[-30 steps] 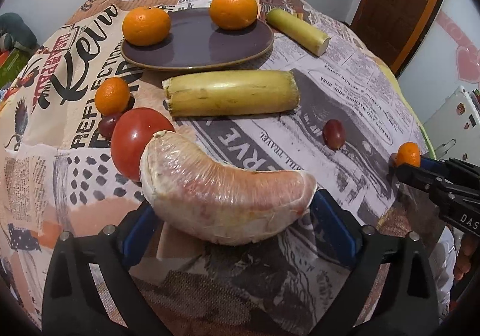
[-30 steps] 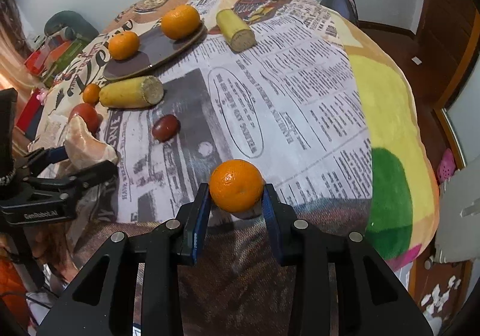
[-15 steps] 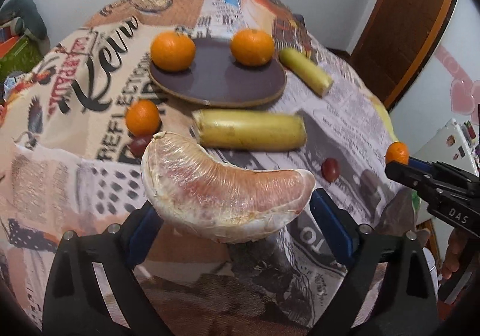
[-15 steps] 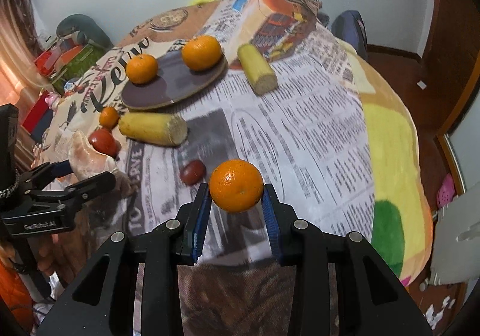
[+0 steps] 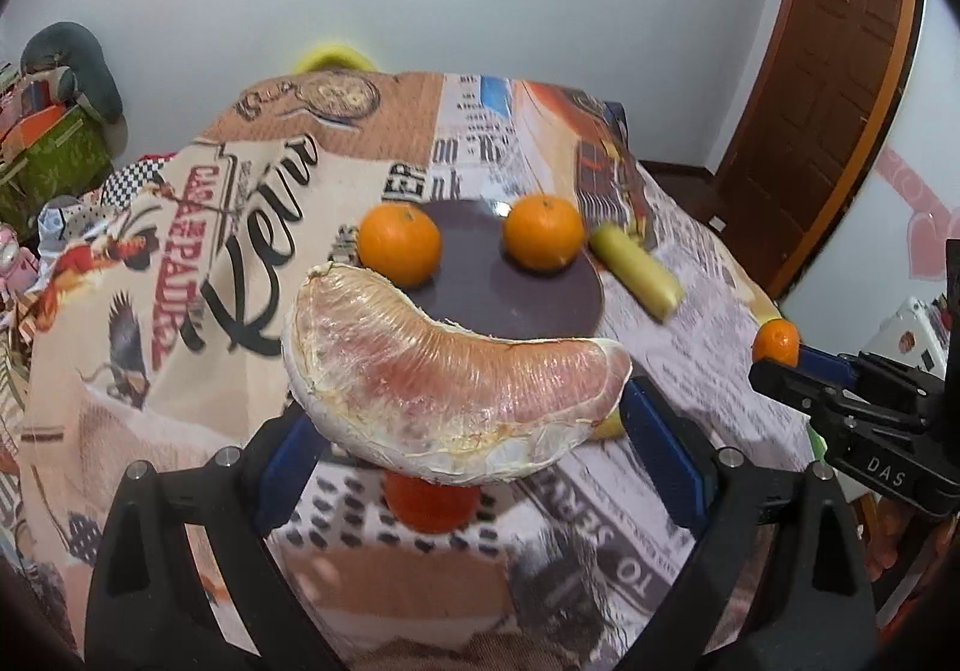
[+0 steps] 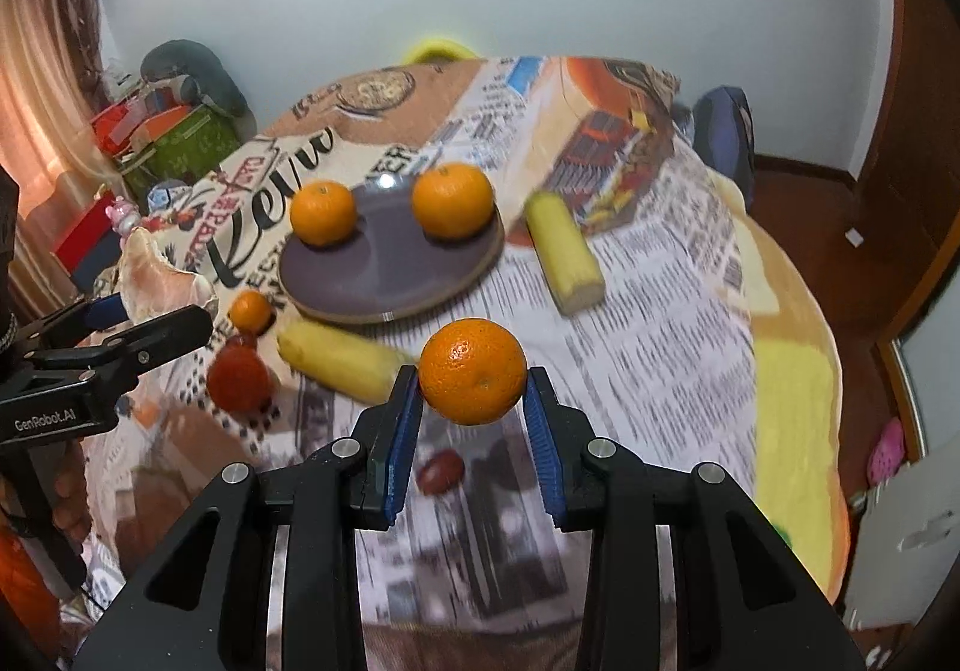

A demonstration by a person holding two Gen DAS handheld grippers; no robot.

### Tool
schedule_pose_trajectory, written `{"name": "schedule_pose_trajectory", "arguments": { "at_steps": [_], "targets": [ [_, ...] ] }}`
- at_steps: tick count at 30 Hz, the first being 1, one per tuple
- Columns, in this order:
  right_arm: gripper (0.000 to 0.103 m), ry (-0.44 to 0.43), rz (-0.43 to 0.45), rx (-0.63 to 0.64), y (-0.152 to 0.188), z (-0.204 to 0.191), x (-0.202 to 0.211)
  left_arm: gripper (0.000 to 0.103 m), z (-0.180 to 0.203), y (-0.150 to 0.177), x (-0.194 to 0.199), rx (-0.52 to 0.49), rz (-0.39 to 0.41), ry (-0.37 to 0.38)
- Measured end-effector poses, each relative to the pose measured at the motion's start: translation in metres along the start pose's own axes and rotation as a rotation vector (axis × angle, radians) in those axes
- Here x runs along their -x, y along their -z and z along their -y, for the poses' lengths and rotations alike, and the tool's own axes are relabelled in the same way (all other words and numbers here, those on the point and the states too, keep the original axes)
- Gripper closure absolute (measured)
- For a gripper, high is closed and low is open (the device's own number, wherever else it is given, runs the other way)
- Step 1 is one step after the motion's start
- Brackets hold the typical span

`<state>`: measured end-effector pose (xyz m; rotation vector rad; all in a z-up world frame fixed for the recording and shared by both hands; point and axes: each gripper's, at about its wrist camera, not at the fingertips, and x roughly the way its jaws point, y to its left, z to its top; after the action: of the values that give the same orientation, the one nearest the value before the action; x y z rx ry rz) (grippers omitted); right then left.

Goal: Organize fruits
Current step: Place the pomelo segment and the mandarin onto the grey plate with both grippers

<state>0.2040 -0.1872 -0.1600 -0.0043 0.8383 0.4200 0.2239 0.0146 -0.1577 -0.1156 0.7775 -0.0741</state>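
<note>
My left gripper (image 5: 474, 425) is shut on a plastic-wrapped pomelo wedge (image 5: 444, 377) and holds it above the table, in front of the dark plate (image 5: 516, 293). My right gripper (image 6: 474, 407) is shut on an orange (image 6: 473, 371), also raised above the table. The plate (image 6: 384, 269) carries two oranges (image 6: 323, 212) (image 6: 453, 200). A small orange (image 6: 251, 311), a red tomato (image 6: 239, 377), a yellow cane piece (image 6: 342, 359) and a dark red fruit (image 6: 441, 470) lie in front of the plate. The left gripper with the wedge (image 6: 156, 275) shows at the left of the right wrist view.
A second yellow cane piece (image 6: 564, 251) lies right of the plate. The round table wears a newspaper-print cloth (image 6: 660, 359). Boxes and toys (image 6: 162, 131) crowd the floor at far left. A wooden door (image 5: 828, 89) stands at the right.
Both grippers have risen and tilted up with their fruit held; the plate now sits just behind the wedge, and the wall and door fill more of the views.
</note>
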Motion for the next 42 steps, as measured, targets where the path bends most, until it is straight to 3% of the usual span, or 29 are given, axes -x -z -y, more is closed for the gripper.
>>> {"name": "schedule_pose_trajectory", "arguments": {
  "at_steps": [11, 26, 36, 42],
  "targets": [
    [0.071, 0.000, 0.043, 0.046, -0.034, -0.010, -0.020, 0.008, -0.003, -0.034, -0.022, -0.014, 0.030, -0.012],
    [0.071, -0.008, 0.027, 0.080, -0.068, -0.005, -0.075, 0.008, -0.010, -0.074, -0.076, -0.023, 0.017, -0.043],
    [0.071, -0.041, -0.040, 0.097, -0.070, -0.005, -0.114, 0.007, -0.008, -0.096, -0.118, -0.036, -0.052, -0.018],
    [0.071, -0.048, -0.076, 0.119, -0.064, -0.009, -0.127, 0.007, -0.011, -0.098, -0.147, -0.023, -0.137, -0.023]
  ]
}}
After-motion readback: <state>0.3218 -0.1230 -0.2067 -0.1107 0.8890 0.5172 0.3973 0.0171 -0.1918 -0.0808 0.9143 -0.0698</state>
